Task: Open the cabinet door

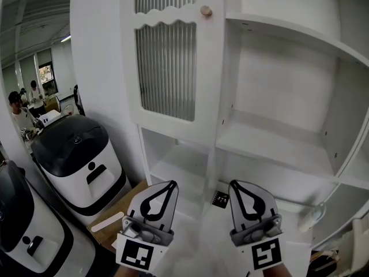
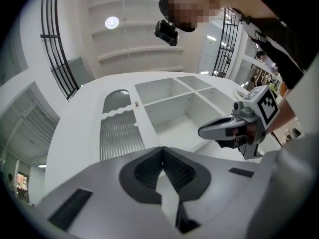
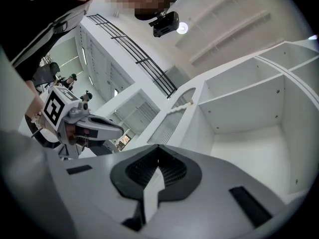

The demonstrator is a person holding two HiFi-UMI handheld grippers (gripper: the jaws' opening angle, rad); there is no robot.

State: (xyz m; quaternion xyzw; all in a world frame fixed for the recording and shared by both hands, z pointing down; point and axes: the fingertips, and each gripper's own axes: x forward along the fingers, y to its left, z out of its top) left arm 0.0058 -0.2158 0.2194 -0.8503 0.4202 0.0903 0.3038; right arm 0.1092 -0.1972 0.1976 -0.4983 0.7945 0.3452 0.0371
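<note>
The white cabinet door has a ribbed glass panel and a small wooden knob at its upper right corner. It looks flush with the cabinet front. Both grippers are low in the head view, well below the door and apart from it. My left gripper has its jaws together with nothing between them, and so does my right gripper. In the left gripper view the door and knob lie beyond my shut left gripper. In the right gripper view the door shows beyond my shut right gripper.
Open white shelves fill the cabinet right of and below the door. Two black-and-white bin-like machines stand at the left. A small black tag lies on a low shelf. People show far off at the left.
</note>
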